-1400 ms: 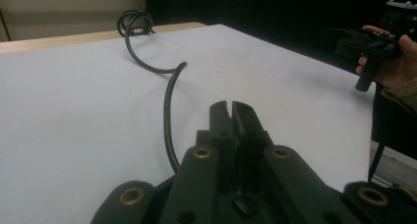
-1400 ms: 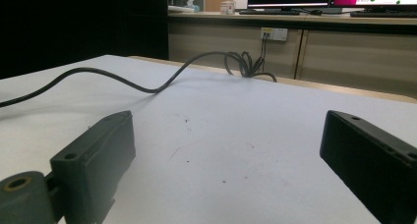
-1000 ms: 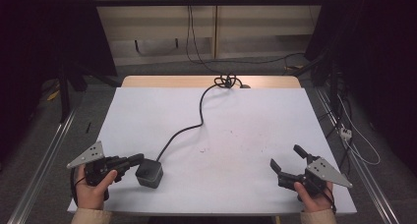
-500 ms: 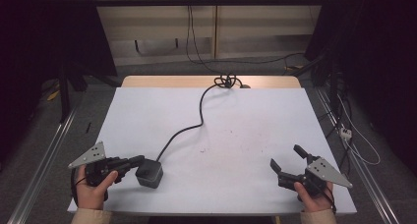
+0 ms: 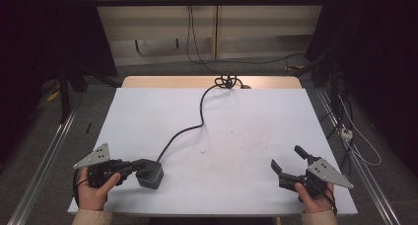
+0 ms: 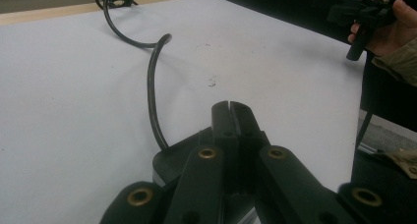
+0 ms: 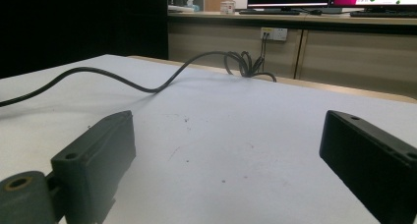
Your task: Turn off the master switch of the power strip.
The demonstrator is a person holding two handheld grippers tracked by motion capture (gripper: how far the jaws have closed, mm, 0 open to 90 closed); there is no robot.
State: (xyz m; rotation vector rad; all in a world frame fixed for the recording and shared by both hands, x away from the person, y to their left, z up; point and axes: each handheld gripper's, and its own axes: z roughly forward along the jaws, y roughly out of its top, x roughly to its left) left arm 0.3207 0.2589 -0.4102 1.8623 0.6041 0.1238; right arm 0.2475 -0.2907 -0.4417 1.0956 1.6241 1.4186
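At the table's near-left corner, about 7 o'clock in the high view, the left gripper rests with its jaws pressed flat together, their tips lying over the top of a dark power adapter block. In the left gripper view the closed jaws overlap the block's near edge, and nothing is caught between them; whether they press on it cannot be told. From the block a black cable snakes toward 12 o'clock, ending in a knotted coil at the far edge of the white tabletop. At 5 o'clock the right gripper waits with its jaws spread wide and empty, well apart from block and cable alike. The work appears to stand at its opening step, with the adapter not yet grasped. The next move likely calls for the left jaws to part and settle around the block's sides, while the right hand comes across toward the cable.
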